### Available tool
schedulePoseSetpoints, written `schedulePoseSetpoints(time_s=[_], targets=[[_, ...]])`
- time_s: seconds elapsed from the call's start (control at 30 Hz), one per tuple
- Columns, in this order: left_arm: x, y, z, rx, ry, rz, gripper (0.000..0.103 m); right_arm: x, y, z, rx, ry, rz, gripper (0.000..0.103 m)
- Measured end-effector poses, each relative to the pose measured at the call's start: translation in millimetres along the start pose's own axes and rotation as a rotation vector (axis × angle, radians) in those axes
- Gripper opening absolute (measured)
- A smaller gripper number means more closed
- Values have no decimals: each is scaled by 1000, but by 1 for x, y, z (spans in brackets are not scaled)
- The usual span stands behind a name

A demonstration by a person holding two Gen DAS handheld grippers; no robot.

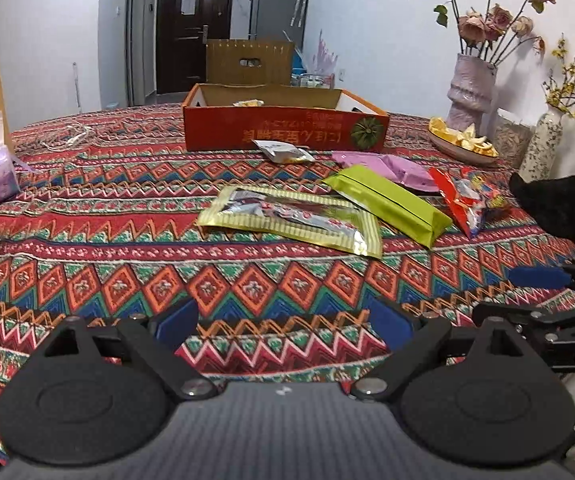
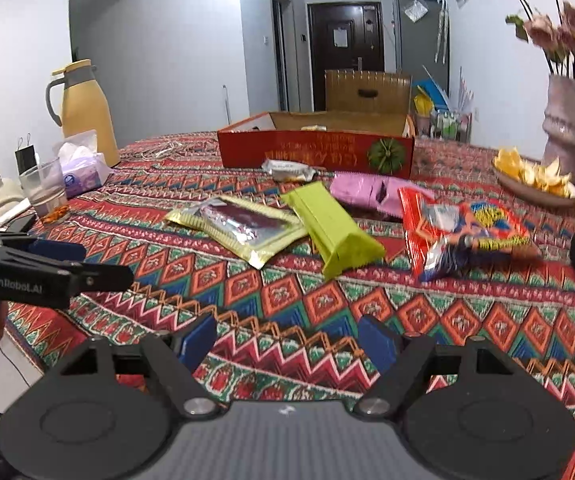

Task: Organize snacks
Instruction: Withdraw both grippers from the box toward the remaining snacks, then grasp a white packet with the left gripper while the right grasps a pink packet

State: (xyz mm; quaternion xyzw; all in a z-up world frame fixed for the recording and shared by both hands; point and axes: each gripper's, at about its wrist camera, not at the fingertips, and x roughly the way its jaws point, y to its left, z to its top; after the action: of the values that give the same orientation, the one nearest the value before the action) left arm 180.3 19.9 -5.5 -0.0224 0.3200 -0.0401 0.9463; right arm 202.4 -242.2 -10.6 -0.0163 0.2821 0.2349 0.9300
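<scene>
Snacks (image 1: 291, 220) lie loose on the tablecloth (image 1: 127, 240), just short of the red box (image 1: 283, 130). Both my claws, left (image 1: 285, 326) and right (image 2: 287, 344), hang released and empty. Nothing's picked yet; I'd reach forward for the nearest packet.

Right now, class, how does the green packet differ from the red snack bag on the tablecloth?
The green packet is a plain, long, boxy bar; the red snack bag is crinkled, flatter and busily printed. The green packet overlaps the gold-edged pouch; the red snack bag lies farther right. Both lie outside the orange box.
</scene>
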Motion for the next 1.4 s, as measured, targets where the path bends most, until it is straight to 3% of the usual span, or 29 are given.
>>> schedulePoseSetpoints(time_s=[0.23,0.5,0.67,0.9,1.0,1.1,1.23,1.4], targets=[[11,5,16,-10,1,19,94,5,-12,11,53,-42,14,77],[45,-6,52,25,-30,1,94,31,-36,49,70,-82,-5,76],[80,-8,82,44,-36,-9,94,69,-56,81,84,-74,10,75],[147,-7,138,74,-47,-20,94,151,-79,132,77,-4,11,67],[186,-8,159,86,-14,-29,94,188,-87,145,95,53,-8,65],[224,-8,171,94,39,-24,94,211,-86,150,76,74,-43,56],[258,-11,176,109,61,2,94,226,-86,147,84,78,-21,66],[279,-7,172,74,100,-15,93,234,-78,142,20,82,-24,69]])
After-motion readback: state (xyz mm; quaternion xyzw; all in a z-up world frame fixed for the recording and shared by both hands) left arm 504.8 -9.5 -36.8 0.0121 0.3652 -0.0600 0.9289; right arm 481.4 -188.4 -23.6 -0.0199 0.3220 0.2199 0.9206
